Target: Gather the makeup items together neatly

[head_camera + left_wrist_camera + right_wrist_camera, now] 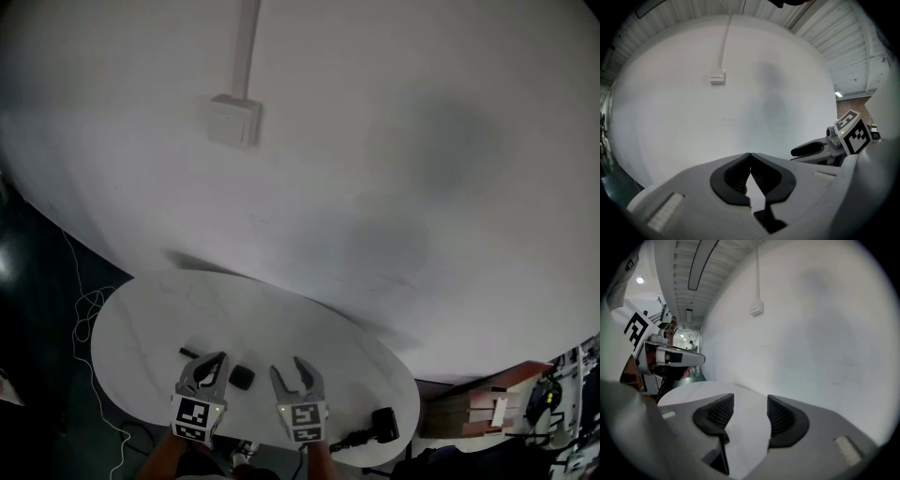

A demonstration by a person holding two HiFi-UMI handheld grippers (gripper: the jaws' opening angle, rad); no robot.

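White oval table (187, 309), small black item (242, 377), seemingly squarish

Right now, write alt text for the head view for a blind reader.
Two hand-held tools, the left tool shut and the right tool open, hover over a white oval table by a white wall. A small square black item lies between them.

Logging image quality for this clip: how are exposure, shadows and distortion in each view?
Head view: dim and grey, fisheye bends the wall, dark items on the table too small to identify. Left gripper view: round black vignette, soft person-shaped shadow on the wall. Right gripper view: same vignette, a similar shadow, bright ceiling light far left.
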